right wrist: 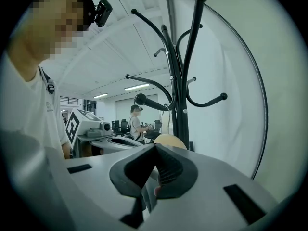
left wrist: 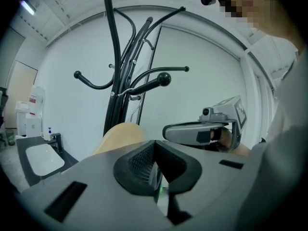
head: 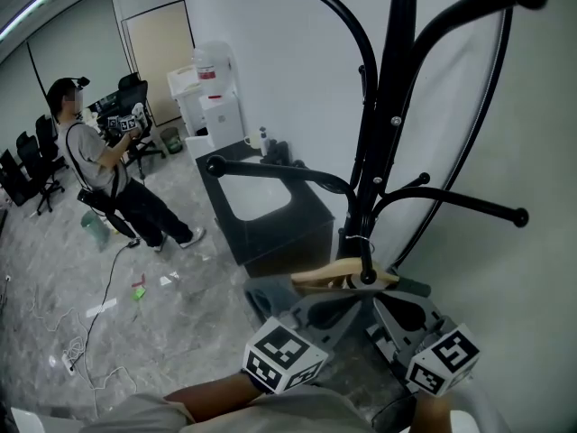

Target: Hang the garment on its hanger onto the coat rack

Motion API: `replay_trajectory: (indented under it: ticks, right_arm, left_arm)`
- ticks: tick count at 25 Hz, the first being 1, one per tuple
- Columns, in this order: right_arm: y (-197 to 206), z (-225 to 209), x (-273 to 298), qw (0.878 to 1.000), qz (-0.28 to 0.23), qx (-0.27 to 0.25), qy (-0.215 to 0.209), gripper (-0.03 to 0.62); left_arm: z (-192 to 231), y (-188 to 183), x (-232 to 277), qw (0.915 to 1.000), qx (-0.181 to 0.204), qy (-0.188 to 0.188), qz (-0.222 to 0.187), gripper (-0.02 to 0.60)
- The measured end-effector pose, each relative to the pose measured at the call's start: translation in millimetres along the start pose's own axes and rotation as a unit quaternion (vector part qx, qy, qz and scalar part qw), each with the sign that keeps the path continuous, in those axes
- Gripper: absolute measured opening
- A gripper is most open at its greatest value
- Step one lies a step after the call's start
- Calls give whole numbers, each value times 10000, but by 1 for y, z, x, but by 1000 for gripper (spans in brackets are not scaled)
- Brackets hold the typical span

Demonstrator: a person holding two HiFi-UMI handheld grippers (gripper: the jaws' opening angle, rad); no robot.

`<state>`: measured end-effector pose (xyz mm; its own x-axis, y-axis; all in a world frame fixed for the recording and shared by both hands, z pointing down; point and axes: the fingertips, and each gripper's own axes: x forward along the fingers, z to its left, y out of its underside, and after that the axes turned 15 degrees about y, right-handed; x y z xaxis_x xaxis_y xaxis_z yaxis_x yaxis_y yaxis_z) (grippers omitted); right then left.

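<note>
The black coat rack [head: 388, 106] stands right in front of me, also in the left gripper view [left wrist: 120, 76] and the right gripper view [right wrist: 178, 90]. A wooden hanger [head: 335, 279] hangs level by its wire hook at a low rack arm ending in a ball [head: 367, 278]. Grey cloth [head: 261, 289], apparently the garment, shows under its left end. My left gripper [head: 353, 299] and right gripper [head: 382, 299] meet just below the hanger. In each gripper view the pads touch, left gripper [left wrist: 155, 170], right gripper [right wrist: 155, 172], and the hanger's rounded wood [left wrist: 120, 134] [right wrist: 168, 141] rises behind them.
A dark cabinet with a white sink [head: 261, 201] stands left of the rack, against the white wall. A water dispenser [head: 216, 93] stands further back. A person [head: 108, 174] stands on the tiled floor at the left, where cables [head: 81, 350] lie.
</note>
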<state>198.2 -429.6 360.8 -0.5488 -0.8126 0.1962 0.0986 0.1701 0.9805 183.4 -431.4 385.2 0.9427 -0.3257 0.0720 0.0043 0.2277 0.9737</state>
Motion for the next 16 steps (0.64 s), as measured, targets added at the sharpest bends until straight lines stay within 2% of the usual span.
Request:
replay_trajectory:
  ticks: [16]
  right_arm:
    - [-2, 4, 3, 9998, 9, -55, -179, 14]
  left_arm:
    - [4, 0, -3, 10000, 16, -5, -9, 5]
